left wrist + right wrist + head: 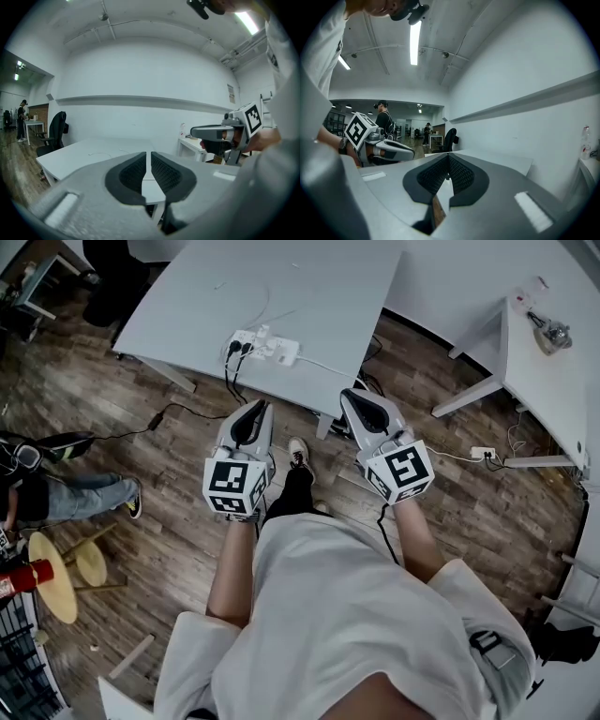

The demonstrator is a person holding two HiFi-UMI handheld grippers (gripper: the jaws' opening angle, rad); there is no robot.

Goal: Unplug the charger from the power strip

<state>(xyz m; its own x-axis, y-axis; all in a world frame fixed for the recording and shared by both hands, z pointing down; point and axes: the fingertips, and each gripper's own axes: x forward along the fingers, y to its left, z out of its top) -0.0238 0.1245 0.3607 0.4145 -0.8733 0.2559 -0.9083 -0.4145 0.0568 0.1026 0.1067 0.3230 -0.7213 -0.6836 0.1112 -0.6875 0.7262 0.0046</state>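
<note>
- Long white plastic power strip (265, 345): black plugs (236, 349) at one end, white charger block (287, 352) at the other.
- Flat rectangular table top (281, 287): plain pale grey.
- Plank floor (169, 474): brown wood grain.
- Left gripper (255, 409), right gripper (354, 396): grey shells, black cross-hatched pads (133, 174), white cubes (231, 486) with black square markers.

**Power strip and charger: condition as found**

White power strip (253, 339), lying flat on the pale table (187, 296), close to the front edge and slightly askew to it. Two black plugs (236, 349) seated at its left end, with dark leads dropping over the table edge. White charger (287, 352), blocky and rectangular, at the strip's right end and touching it. Apparently plugged in; prongs not visible. Thin white cable (328, 366) running from the charger rightward across the tabletop toward the edge.
</note>
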